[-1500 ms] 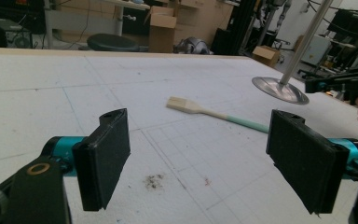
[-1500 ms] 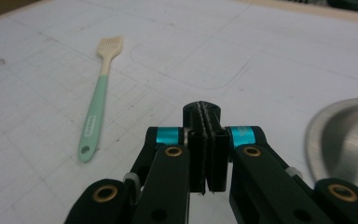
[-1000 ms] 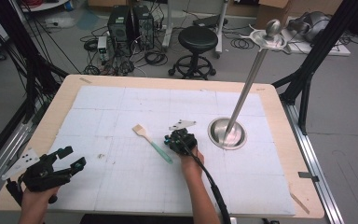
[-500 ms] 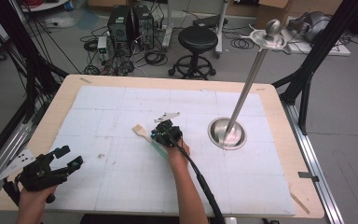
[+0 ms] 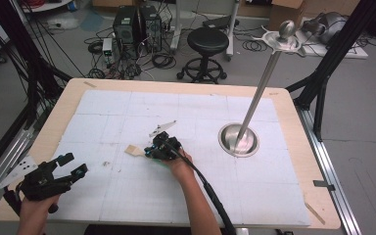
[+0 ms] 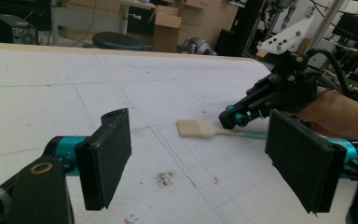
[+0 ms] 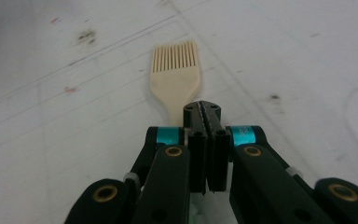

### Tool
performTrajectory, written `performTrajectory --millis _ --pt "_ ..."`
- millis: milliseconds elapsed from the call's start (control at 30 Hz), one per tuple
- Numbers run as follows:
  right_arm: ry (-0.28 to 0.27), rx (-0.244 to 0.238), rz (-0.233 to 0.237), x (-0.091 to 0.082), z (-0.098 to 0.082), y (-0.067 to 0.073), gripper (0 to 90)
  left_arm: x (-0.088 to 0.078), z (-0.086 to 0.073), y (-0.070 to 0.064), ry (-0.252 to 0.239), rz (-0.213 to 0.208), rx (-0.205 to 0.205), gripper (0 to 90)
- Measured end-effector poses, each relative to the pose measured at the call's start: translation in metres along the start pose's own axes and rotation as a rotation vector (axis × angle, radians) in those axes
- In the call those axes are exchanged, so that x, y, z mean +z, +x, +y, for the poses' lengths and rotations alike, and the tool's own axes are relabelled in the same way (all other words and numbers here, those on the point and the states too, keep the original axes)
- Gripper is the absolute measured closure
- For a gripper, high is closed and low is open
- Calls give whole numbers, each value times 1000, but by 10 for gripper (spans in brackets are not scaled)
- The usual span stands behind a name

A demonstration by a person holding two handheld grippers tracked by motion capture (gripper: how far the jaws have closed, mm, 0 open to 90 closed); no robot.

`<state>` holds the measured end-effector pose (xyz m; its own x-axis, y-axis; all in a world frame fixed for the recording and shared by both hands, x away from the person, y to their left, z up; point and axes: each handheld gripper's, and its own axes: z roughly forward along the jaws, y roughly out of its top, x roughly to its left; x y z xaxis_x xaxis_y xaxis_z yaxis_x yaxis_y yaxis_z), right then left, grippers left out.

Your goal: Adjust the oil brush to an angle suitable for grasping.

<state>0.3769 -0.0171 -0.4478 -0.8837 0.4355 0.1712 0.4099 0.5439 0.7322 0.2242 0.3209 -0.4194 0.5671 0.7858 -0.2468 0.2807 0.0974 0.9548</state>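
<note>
A brush with a cream comb-like head [image 7: 175, 74] and a green handle lies low over the white mat [image 5: 127, 196]. My right gripper [image 7: 204, 109] is shut on the handle just behind the head, jaws pressed together. In the high view the brush [image 5: 133, 150] points left from the right gripper [image 5: 149, 152] near the mat's middle. My left gripper [image 5: 73, 164] is held at the table's front left corner, jaws wide apart with nothing between them. The left gripper view looks past my left gripper [image 6: 200, 158] at the brush [image 6: 200, 129] and the right gripper [image 6: 233, 119] beyond.
A small patch of dark crumbs [image 6: 165, 177] lies on the mat between the left gripper and the brush. A round metal base [image 5: 238, 139] with a tall slanted pole [image 5: 262, 83] stands to the right. The wooden table edge [image 5: 34, 147] frames the mat.
My right hand has slid leftward across the mat, carrying the brush with it. The left hand and its gripper have stayed where they were.
</note>
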Motion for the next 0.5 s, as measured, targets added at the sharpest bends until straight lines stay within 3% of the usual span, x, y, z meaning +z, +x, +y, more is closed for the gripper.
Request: performTrajectory --millis 300,333,400,500 --pt "49 -54 99 0 -1 15 893 0 0 0 1 1 0 230" --pt "58 -65 147 0 -2 19 892 0 0 -1 0 0 -1 231" --pt "59 -77 183 -2 -4 26 891 1 0 -1 4 -1 3 231" --pt "21 -93 176 -15 -6 33 890 0 0 -1 6 -1 4 231"
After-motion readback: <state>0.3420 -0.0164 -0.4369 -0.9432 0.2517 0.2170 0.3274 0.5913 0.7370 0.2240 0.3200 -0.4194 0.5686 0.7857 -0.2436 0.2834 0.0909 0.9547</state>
